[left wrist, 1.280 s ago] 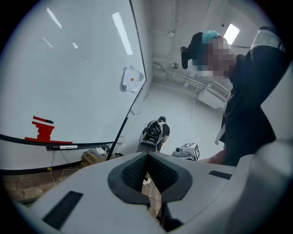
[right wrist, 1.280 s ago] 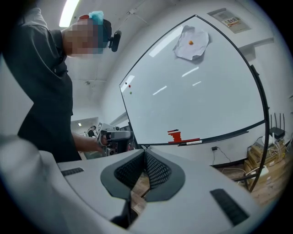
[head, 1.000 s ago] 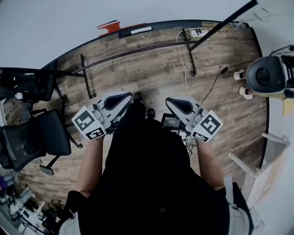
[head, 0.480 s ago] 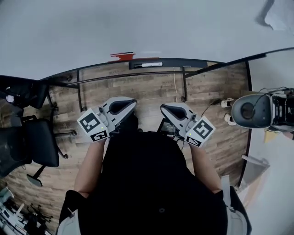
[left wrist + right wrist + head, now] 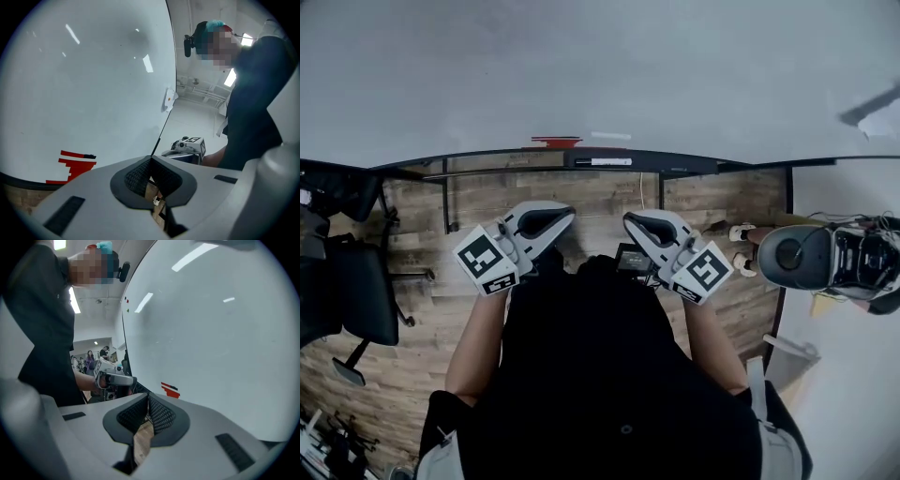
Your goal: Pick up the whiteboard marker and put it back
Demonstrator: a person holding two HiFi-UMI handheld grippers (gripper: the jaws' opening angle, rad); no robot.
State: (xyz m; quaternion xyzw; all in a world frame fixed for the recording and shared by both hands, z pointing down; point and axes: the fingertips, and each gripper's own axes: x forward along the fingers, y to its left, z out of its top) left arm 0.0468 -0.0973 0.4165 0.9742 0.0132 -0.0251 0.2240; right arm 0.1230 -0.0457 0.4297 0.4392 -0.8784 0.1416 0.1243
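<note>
Nearest, in front of the dark-clad torso: left gripper [image 5: 551, 217], jaws pressed together tip to tip, nothing between. Same for right gripper [image 5: 636, 221] just beside it: jaws closed, empty. Confirmed in both gripper views, with only wood floor [image 5: 581, 195] visible through the slit behind the pads. Both point forward toward the whiteboard [image 5: 581, 66]. Off to the left, on the floor: black office chair [image 5: 361, 291]. Further out, along the board's lower edge: dark tray [image 5: 675, 164], carrying the whiteboard marker [image 5: 602, 161]. Lies flat, lengthwise in the tray, ahead of the grippers and roughly midway between them, well apart from both sets of jaws, touched by neither. Just beyond, on the board face: red object [image 5: 555, 142], kind not determinable.
</note>
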